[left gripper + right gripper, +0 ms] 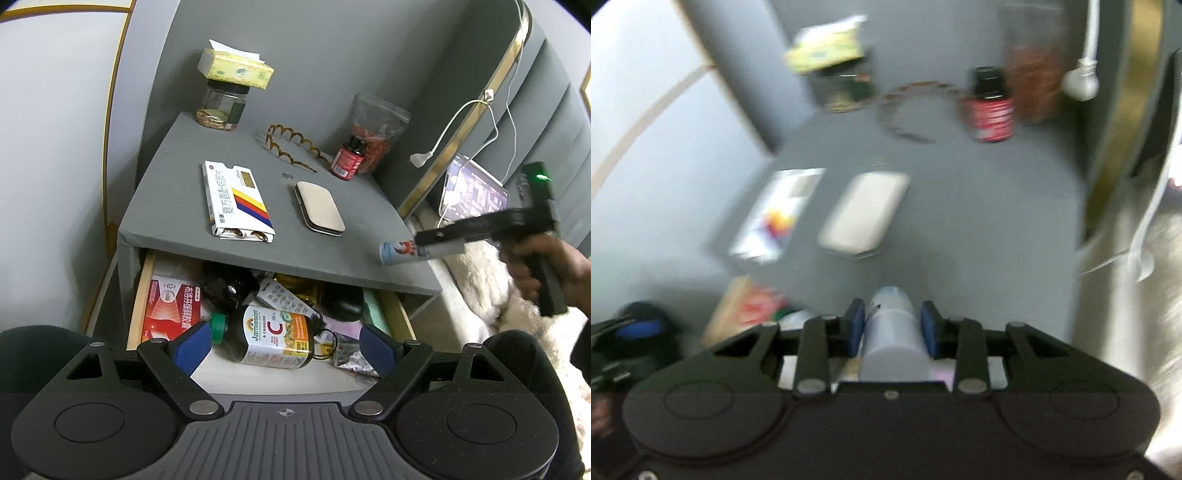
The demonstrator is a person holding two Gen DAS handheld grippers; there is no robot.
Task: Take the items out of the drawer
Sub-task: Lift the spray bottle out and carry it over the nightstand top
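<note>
The open drawer (137, 295) of the grey nightstand (369, 229) holds a Jamieson vitamin C bottle (275, 339), a red medicine box (171, 308), a remote (282, 297) and dark items. My left gripper (286, 345) is open, its blue pads either side of the vitamin bottle, above the drawer. My right gripper (892, 325) is shut on a pale blue tube (892, 328), held above the nightstand's front right edge; it also shows in the left wrist view (424, 247), the tube (397, 253) lying sideways.
On the nightstand top lie a white medicine box (236, 201), a beige case (319, 206), a hair band (291, 147), a red bottle (349, 157), a bag of red berries (376, 136), and a jar (221, 107) with tissues on top. A bed with a tablet (476, 192) lies to the right.
</note>
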